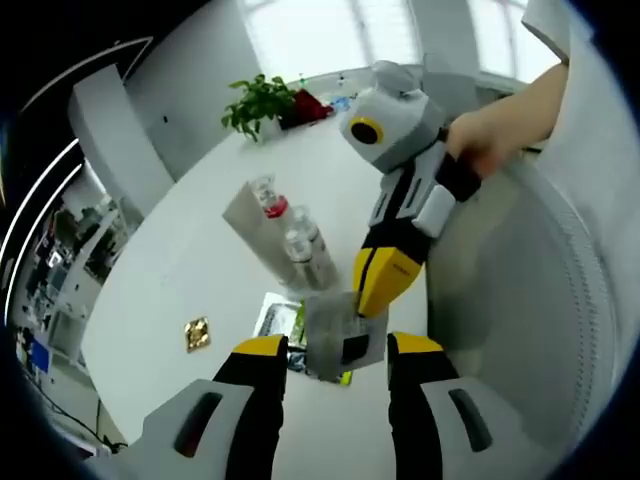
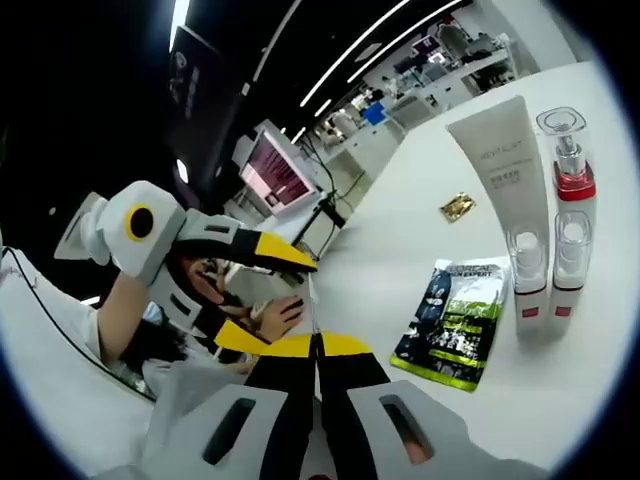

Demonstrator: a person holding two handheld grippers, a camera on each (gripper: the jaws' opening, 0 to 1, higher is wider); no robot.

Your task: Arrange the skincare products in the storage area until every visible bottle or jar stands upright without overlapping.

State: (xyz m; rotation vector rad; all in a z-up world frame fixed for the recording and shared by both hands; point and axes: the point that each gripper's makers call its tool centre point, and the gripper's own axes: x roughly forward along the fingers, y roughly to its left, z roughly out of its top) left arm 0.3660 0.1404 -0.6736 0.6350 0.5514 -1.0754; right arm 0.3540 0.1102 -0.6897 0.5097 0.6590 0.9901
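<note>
Seemingly flat on the white round table (image 1: 150, 290), four containers lie in a tight row: one white tube (image 2: 503, 165), one bottle with a red band (image 2: 573, 182) beside it, and two small clear-capped bottles (image 2: 528, 262) packed at their lower ends, touching or nearly so. None of the four appears to stand upright. One dark green sachet (image 2: 452, 322) lies just beside the row, and one small gold sachet (image 2: 458, 207) sits apart on bare tabletop.

Nearer the cameras, the right gripper (image 2: 316, 345) has its jaws pressed together on a thin clear packet (image 1: 330, 325), which shows edge-on in the right gripper view. In the left gripper view that packet hangs between the yellow tips of the left gripper (image 1: 338, 345), whose jaws stand wide apart, and partly covers the green sachet behind it. A person's hand (image 1: 490, 135) grips the right gripper from the upper right of that view.

Open tabletop stretches around the row toward a potted plant (image 1: 262, 100) near the far edge. The table's curved rim runs close past the grippers on one side, in the left gripper view.
</note>
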